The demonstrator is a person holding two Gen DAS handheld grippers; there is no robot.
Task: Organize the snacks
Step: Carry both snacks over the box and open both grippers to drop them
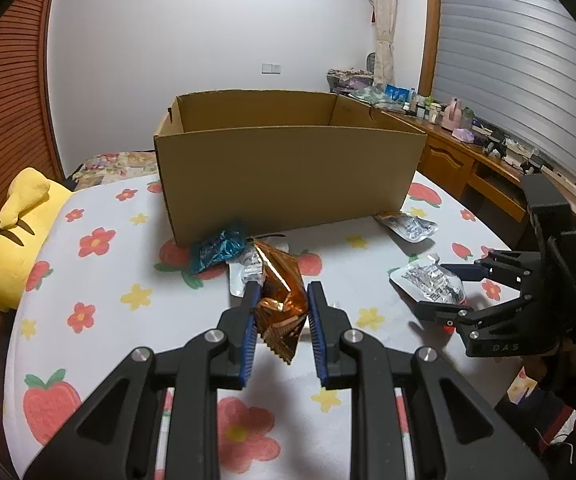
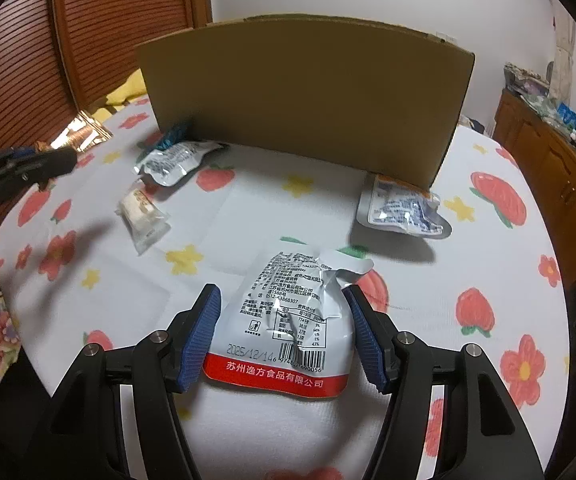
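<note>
An open cardboard box (image 1: 288,168) stands on the flowered bedsheet; it also shows in the right wrist view (image 2: 303,96). My left gripper (image 1: 282,300) is shut on an orange-brown foil snack packet (image 1: 282,300) and holds it above the sheet. My right gripper (image 2: 284,304) is open with its jaws on either side of a silver packet with a red bottom band (image 2: 288,320), which lies on the sheet. The right gripper also shows in the left wrist view (image 1: 439,288) around that packet (image 1: 431,280).
A blue foil packet (image 1: 218,248) and a silver pouch (image 2: 176,162) lie at the box's front left. Another silver pouch (image 2: 403,210) lies at its front right. A small white wrapped snack (image 2: 144,216) lies left. A yellow plush (image 1: 12,236) sits at the left; a cluttered wooden desk (image 1: 467,148) stands right.
</note>
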